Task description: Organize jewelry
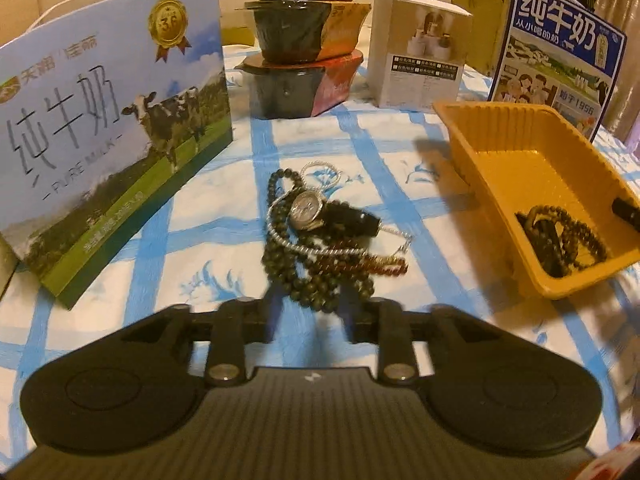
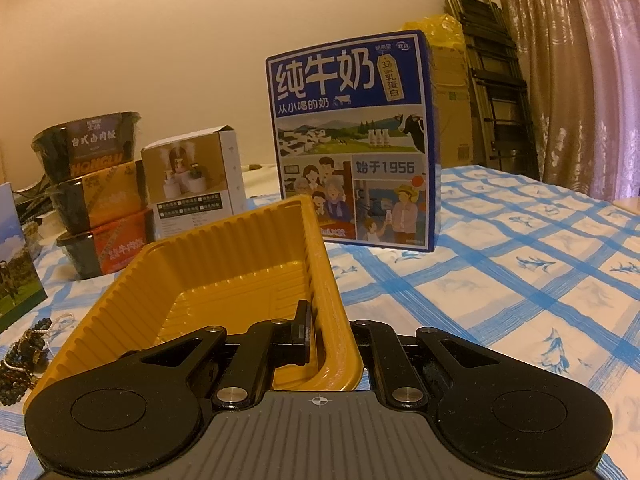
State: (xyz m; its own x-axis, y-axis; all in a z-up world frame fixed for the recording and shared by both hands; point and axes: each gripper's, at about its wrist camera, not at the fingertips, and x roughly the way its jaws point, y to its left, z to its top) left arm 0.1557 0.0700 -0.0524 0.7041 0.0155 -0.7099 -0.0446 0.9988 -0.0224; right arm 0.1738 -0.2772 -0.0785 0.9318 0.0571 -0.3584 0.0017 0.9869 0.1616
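A pile of jewelry lies on the checked tablecloth: a dark bead necklace (image 1: 280, 248), a silver chain (image 1: 320, 170), a watch (image 1: 306, 210) and an amber bead bracelet (image 1: 360, 264). My left gripper (image 1: 308, 316) is open just short of the pile, its fingers blurred. A yellow tray (image 1: 532, 160) at the right holds a dark bead bracelet (image 1: 568, 236). My right gripper (image 2: 324, 340) is shut on the yellow tray's near right wall (image 2: 332, 312), one finger (image 2: 300, 332) inside. The pile also shows at the left edge of the right wrist view (image 2: 24, 356).
A light blue milk carton (image 1: 112, 140) stands left of the pile. Stacked food bowls (image 1: 300, 48) and a small white box (image 1: 420, 52) stand behind. A dark blue milk box (image 2: 352, 144) stands behind the tray. A folded ladder (image 2: 492, 80) and curtain are far right.
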